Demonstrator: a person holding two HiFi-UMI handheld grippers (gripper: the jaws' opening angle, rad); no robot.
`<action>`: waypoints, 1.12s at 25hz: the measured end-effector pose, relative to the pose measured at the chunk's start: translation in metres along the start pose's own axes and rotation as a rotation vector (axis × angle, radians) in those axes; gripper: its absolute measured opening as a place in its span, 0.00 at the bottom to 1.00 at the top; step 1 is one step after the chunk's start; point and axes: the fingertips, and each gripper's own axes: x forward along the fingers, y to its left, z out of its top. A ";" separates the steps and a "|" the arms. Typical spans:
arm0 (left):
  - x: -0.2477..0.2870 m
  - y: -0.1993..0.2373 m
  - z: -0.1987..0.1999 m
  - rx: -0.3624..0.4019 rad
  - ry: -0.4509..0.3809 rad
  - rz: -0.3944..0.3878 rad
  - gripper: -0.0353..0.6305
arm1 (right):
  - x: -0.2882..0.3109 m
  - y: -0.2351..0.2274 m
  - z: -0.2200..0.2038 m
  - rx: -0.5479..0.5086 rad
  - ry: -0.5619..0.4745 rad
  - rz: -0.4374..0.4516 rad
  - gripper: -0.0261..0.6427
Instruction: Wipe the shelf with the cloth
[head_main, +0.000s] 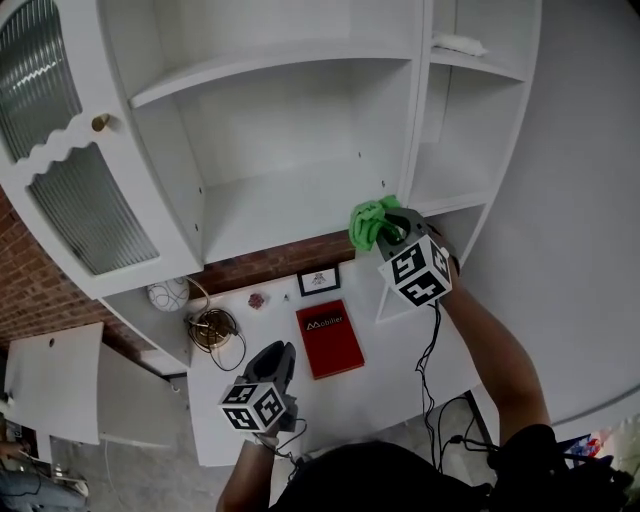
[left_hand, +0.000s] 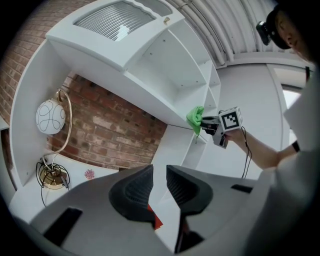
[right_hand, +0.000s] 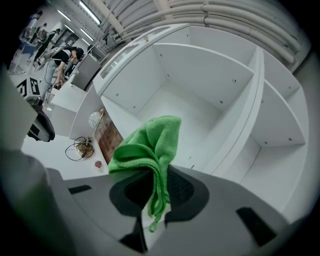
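A green cloth hangs bunched from my right gripper, which is shut on it at the right front corner of the white shelf board. In the right gripper view the cloth drapes up and over between the jaws of the right gripper, with the shelf compartment just beyond. The left gripper view shows the cloth from afar at the shelf's edge. My left gripper is low over the white desk, jaws close together and holding nothing.
On the desk lie a red book, a small picture frame, and a globe lamp with a coiled cable. A glass cabinet door stands open at the left. A white object rests on the upper right shelf.
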 end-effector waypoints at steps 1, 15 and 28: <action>0.002 -0.002 -0.001 0.001 0.004 -0.006 0.17 | -0.002 0.000 -0.002 0.002 0.001 0.000 0.12; 0.004 -0.005 -0.003 0.066 0.039 -0.010 0.17 | -0.073 -0.002 -0.011 0.380 -0.266 -0.078 0.12; -0.008 -0.002 0.011 0.128 0.012 0.015 0.17 | -0.119 0.070 -0.090 0.683 -0.179 -0.085 0.12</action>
